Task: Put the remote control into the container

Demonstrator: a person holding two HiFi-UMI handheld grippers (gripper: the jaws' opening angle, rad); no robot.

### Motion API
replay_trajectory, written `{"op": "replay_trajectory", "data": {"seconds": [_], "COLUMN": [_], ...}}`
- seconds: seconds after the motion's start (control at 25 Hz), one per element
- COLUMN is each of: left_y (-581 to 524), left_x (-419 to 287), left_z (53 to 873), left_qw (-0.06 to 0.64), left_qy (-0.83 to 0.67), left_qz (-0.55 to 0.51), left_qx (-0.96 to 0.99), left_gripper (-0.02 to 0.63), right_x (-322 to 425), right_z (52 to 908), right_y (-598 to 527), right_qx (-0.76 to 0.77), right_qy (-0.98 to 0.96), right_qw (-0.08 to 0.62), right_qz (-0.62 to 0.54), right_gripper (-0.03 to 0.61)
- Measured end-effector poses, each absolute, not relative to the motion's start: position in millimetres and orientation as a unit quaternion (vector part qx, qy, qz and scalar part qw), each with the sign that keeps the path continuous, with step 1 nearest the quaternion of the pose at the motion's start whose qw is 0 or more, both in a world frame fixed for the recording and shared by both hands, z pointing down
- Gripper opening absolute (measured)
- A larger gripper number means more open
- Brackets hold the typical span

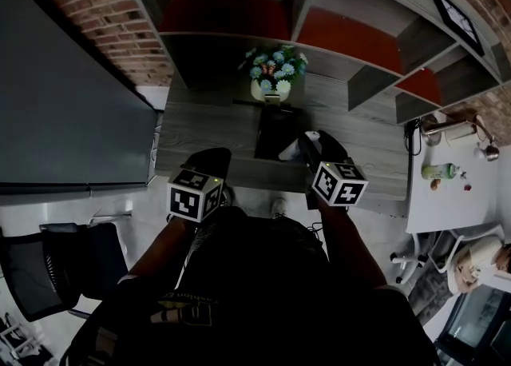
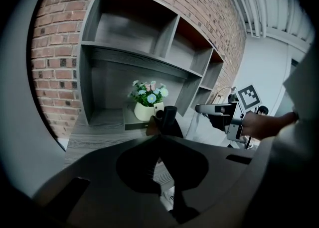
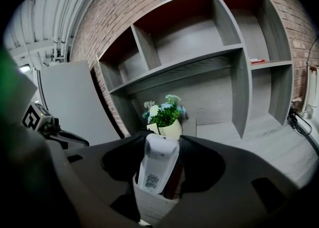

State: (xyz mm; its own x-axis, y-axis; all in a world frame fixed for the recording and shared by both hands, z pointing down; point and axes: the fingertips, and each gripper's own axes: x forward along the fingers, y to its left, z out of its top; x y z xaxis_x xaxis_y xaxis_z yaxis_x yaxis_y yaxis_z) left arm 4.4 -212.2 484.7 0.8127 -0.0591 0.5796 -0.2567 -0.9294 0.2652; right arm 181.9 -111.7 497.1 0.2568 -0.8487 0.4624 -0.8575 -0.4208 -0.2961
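Right hand-held gripper (image 3: 159, 143) clamps white remote (image 3: 156, 166) near dark container (image 1: 275, 129); left hand-held gripper (image 2: 160, 135) closed.

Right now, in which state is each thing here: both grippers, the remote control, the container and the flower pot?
left gripper: shut, empty.
right gripper: shut on the remote control.
remote control: held, not yet in the container.
container: standing on the desk, in front of the flower pot.
flower pot: upright at the back of the desk.
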Motion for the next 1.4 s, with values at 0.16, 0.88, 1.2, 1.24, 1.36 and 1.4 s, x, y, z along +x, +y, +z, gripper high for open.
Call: {"op": "replay_trajectory", "data": {"seconds": [0.16,0.88,1.2,1.24,1.36,1.4], "left_y": [-232.4,-264.0,-269.3,-268.4,-266.8,-267.7], "left_x": [-8.8,-42.3,-54.5,-55.6,-56.1,-54.6], "left_z": [487.1,496.2,503.5,505.6,510.8,511.7], "left_qw": [0.167,0.153,0.159,0.158,0.156,0.155], "left_qy": [-0.095,-0.038,-0.022,-0.017,-0.007,-0.006], "left_qz": [0.299,0.316,0.31,0.312,0.317,0.316], "left_qx": [0.935,0.935,0.937,0.937,0.936,0.936], "left_gripper": [0.006,0.006,0.006,0.006,0.006,0.006], "right_x": [163.7,140.8,122.5,121.9,121.1,121.7], "right_z": [505.9,560.0,573.7,567.7,537.1,527.3], "right_y": [-138.3,-149.9,-154.4,-157.0,-159.8,-157.3], "right_qx": [0.79,0.851,0.832,0.832,0.838,0.84], "right_qy": [-0.549,-0.443,-0.454,-0.46,-0.472,-0.473], "right_qw": [0.032,0.12,0.147,0.141,0.127,0.122], "right_qz": [0.273,0.254,0.282,0.276,0.245,0.235], "right_gripper": [0.224,0.225,0.227,0.227,0.227,0.227]}}
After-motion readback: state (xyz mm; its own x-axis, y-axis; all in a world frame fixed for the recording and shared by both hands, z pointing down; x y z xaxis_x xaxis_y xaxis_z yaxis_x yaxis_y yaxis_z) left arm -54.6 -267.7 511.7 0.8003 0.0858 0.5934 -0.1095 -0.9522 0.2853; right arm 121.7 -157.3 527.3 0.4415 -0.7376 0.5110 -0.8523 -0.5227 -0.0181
